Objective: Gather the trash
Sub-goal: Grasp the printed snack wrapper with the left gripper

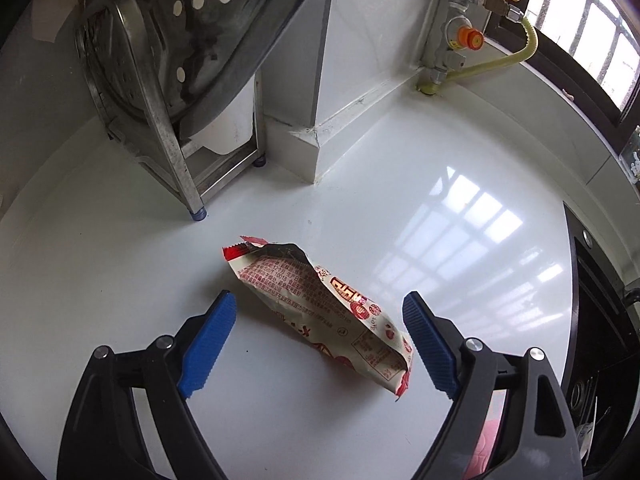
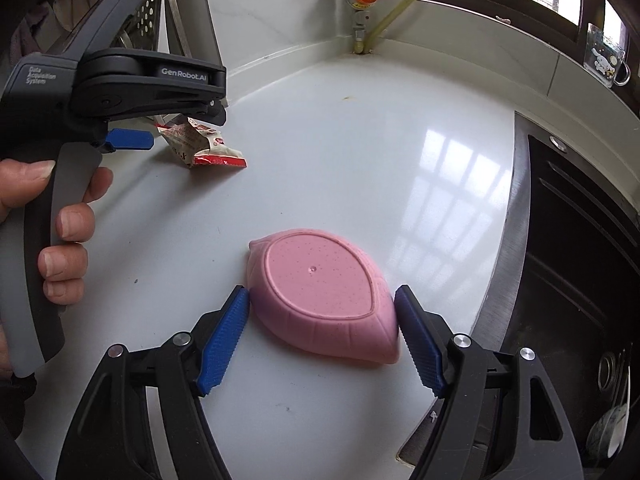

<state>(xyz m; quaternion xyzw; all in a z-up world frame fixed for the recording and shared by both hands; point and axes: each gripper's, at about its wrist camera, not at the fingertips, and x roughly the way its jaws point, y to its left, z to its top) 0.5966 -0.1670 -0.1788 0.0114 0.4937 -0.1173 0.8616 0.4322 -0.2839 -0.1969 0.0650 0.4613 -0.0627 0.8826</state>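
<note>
Right gripper [image 2: 322, 300], jaws clamped on an upturned pink dish [image 2: 320, 294] lying on the white tabletop [image 2: 360, 160]. Left gripper [image 1: 320, 308] hovers beyond, jaws wide apart, straddling a torn red-and-white snack wrapper [image 1: 320, 304] without touching it. Farther back: steel rack [image 1: 168, 92], gas valve [image 1: 470, 38], window.

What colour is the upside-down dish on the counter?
Pink with fine dark speckles; the dish shows best in the right wrist view.
</note>
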